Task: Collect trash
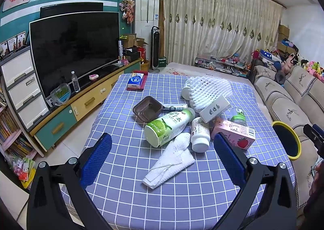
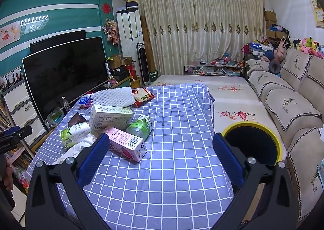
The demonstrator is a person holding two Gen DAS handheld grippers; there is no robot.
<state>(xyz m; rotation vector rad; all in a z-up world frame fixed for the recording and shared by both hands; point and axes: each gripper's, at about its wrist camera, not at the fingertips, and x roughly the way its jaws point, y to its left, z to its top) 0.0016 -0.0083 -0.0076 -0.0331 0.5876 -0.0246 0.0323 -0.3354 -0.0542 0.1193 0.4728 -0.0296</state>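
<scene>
Trash lies piled on the blue checked tablecloth point(image 1: 162, 199): a green-and-white drink bottle point(image 1: 169, 126) on its side, a white pill bottle point(image 1: 200, 134), a crumpled white tissue point(image 1: 172, 161), a pink strawberry carton point(image 1: 235, 133), a brown plastic tray point(image 1: 147, 109), white foam netting point(image 1: 208, 90) and a white box point(image 1: 214, 108). My left gripper point(image 1: 162, 149) is open and empty, above the tissue. My right gripper point(image 2: 160, 147) is open and empty, right of the pink carton point(image 2: 126, 142). A yellow-rimmed black bin point(image 2: 255, 142) stands right of the table, also in the left view point(image 1: 286, 140).
A tissue pack point(image 1: 135, 81) lies at the table's far end. A red snack bag point(image 2: 142, 96) and a green bottle point(image 2: 140, 126) lie on the cloth. A TV point(image 1: 75, 47) on a cabinet stands left, a sofa point(image 2: 293, 108) right.
</scene>
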